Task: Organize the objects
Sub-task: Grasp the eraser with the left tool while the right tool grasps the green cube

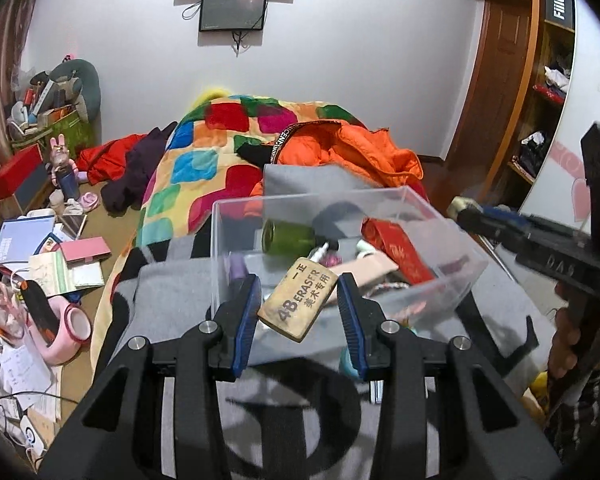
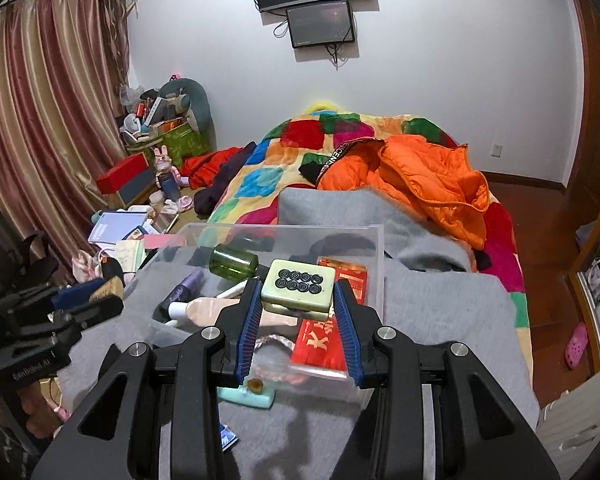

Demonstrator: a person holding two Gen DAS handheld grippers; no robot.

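**A:** Worn tan rectangular eraser (image 1: 298, 303) printed "4B ERASER", tilted, floating between the blue-padded fingers of the left gripper (image 1: 299, 309) — gap on both sides, so jaws wide apart and touching nothing. Right above the near wall of the clear rectangular plastic bin (image 1: 470, 268). In mid-air or resting on something? Can't tell from the left wrist view.

**B:** Over on the other side: pale green mahjong tile (image 2: 298, 289) with eight black rings on top, pinched flat between the pads of the right gripper (image 2: 297, 308), both pads pressed against its sides. Held over the same bin.

**A:** Inside the bin: green translucent glass bottle (image 2: 233, 263) lying on its side, red printed packet (image 2: 328, 320), purple-capped cosmetic tube (image 2: 186, 290), plus a pinkish tube.

**B:** Bin sitting on a grey blanket (image 2: 440, 312) spread over the bed. Multicoloured patchwork quilt (image 2: 268, 176) beyond it, crumpled orange puffer jacket (image 2: 424, 176) on top of that. Small teal object (image 2: 246, 396) on the grey blanket just beside the bin's near wall.
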